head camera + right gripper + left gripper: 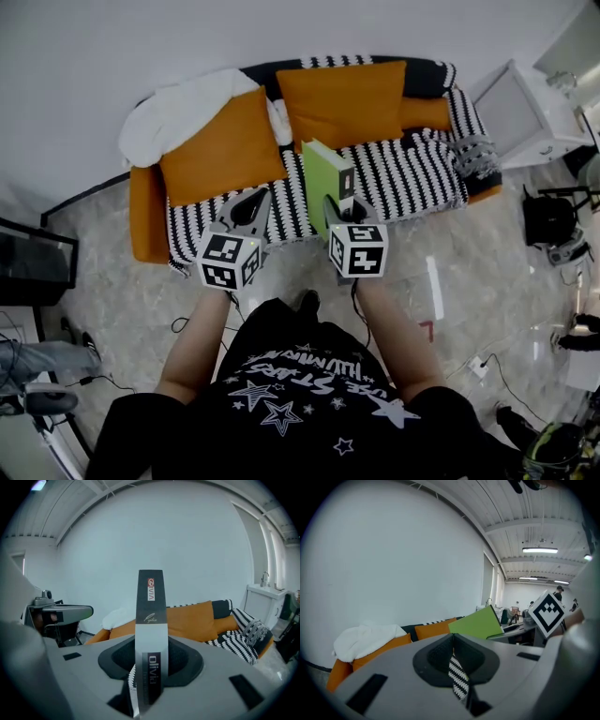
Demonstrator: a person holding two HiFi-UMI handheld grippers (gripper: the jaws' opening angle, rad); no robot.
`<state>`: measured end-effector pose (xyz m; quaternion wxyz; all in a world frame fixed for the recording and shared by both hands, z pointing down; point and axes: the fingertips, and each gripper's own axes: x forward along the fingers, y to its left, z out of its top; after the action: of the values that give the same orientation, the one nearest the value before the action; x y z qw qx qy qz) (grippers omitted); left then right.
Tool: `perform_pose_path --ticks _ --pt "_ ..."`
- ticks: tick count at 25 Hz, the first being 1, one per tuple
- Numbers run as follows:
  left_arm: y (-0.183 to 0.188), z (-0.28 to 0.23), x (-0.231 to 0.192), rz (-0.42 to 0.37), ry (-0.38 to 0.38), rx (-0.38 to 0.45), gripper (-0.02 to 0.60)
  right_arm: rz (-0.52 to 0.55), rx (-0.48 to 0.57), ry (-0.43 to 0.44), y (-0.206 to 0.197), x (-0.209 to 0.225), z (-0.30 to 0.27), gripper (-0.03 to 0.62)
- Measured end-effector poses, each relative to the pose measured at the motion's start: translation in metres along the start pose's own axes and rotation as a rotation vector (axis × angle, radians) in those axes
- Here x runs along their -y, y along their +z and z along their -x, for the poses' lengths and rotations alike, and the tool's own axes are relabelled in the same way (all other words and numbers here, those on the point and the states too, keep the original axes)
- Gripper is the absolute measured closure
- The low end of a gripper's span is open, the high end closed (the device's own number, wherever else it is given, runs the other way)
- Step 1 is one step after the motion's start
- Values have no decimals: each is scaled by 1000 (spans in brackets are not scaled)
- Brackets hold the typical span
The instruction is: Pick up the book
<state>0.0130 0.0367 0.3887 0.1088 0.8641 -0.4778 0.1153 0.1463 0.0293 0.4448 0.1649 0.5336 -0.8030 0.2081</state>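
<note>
While right gripper (337, 204) pinches green book (324, 173) (upright, over sofa (147, 221)), left gripper (253, 202) sits pressed together, empty.

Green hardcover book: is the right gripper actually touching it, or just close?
Touching. The right gripper view shows the right gripper with both jaws clamped on the grey spine of the green book.
</note>
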Motion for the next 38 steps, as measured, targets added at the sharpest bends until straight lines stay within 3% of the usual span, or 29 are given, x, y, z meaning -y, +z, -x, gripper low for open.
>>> perform_pose_path --ticks 9,18,38 --pt "-31 42 -27 18 -13 -66 572 9 -44 -19 -22 -50 4 450" --pt "-34 73 -42 36 -15 -38 571 0 -35 -26 -31 -83 8 450" --pt "-32 126 -33 12 -67 12 572 5 23 -74 -35 -123 47 451"
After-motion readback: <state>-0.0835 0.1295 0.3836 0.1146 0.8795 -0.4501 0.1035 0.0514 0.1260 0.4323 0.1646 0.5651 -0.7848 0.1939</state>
